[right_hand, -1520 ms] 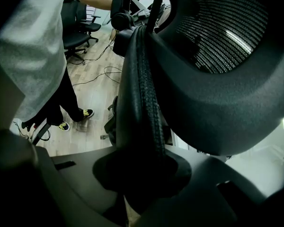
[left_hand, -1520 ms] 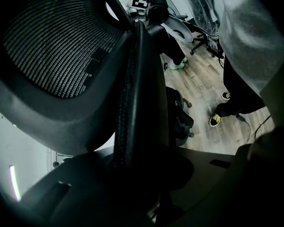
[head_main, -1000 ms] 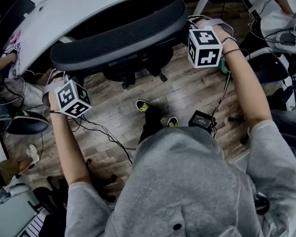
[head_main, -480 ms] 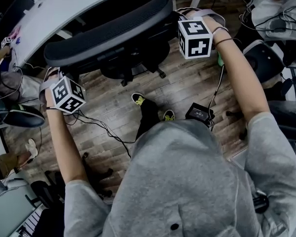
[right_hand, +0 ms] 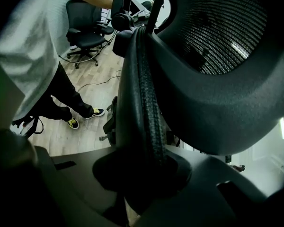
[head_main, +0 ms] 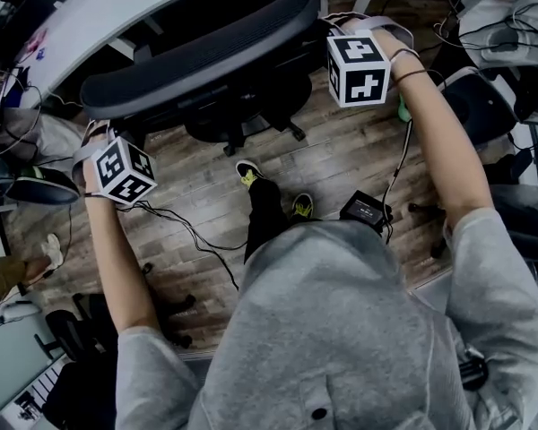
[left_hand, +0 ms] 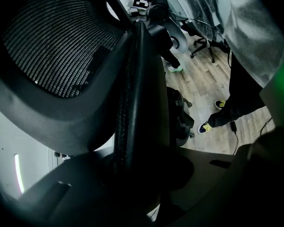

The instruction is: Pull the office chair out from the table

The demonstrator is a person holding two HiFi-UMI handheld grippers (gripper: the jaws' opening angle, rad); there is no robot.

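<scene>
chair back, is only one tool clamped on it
No, the left tool and the right tool each clamp an edge of the chair back.

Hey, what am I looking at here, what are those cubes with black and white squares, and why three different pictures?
No robot here: a person holds a two-jaw gripper in each hand. The marker cube on each is part of it. The top-down picture comes from a camera on the person's head; the other two come from cameras riding on the grippers, looking along their jaws. The left gripper and right gripper each clamp a side edge of the office chair backrest. The chair stands on a wooden floor by a white table.
</scene>
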